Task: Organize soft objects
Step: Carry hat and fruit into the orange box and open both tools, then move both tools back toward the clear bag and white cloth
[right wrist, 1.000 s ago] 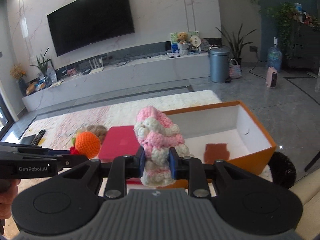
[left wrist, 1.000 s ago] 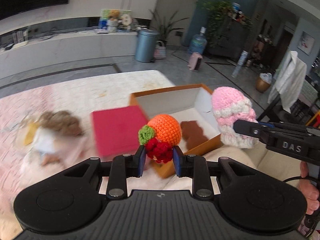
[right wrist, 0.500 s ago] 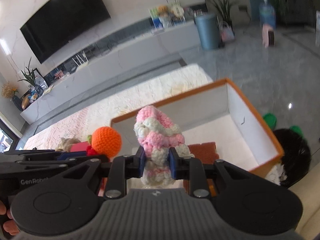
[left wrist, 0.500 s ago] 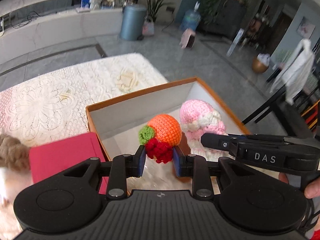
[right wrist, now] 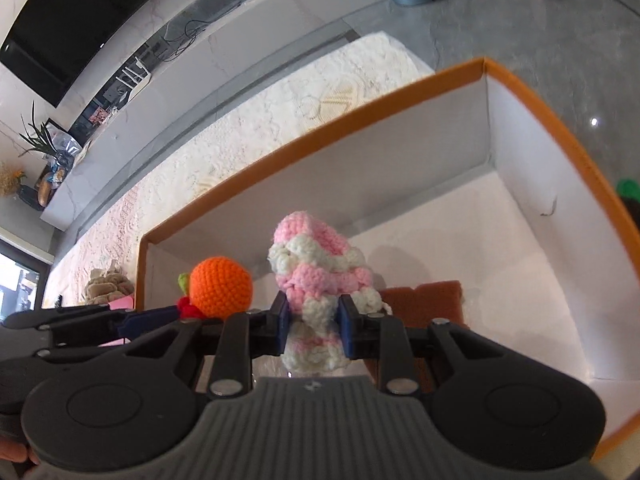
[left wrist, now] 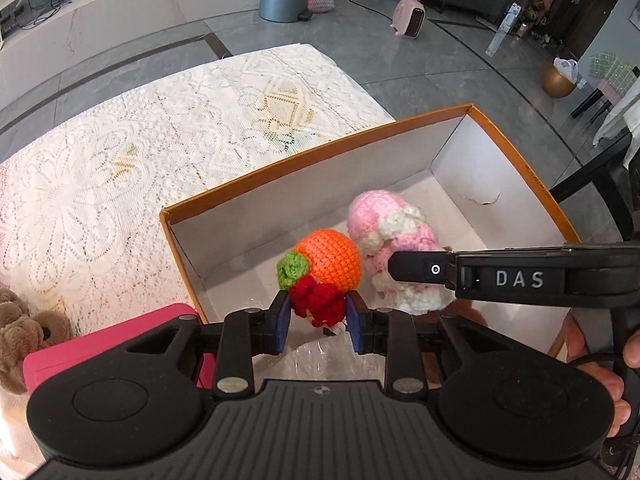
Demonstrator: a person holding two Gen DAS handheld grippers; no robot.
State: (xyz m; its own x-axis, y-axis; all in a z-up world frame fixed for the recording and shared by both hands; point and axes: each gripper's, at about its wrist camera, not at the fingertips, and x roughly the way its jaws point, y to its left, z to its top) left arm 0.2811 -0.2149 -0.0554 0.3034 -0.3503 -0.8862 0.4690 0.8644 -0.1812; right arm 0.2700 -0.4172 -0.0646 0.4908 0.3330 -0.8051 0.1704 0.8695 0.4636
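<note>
The left gripper (left wrist: 318, 318) is clamping its jaws on an orange crocheted fruit (left wrist: 326, 266) over the orange-rimmed box (left wrist: 280, 168). The right gripper (right wrist: 312, 324) is squeezing a pink-and-white crocheted toy (right wrist: 316, 280), apparently low inside the box.

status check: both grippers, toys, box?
Left gripper shut on orange crocheted fruit toy. Right gripper shut on pink-and-white crocheted toy. Both over orange-rimmed white box. Brown pad on its floor.

Two crochet toys (left wrist: 326, 264) (left wrist: 394, 248) (one box (left wrist: 304, 156))
</note>
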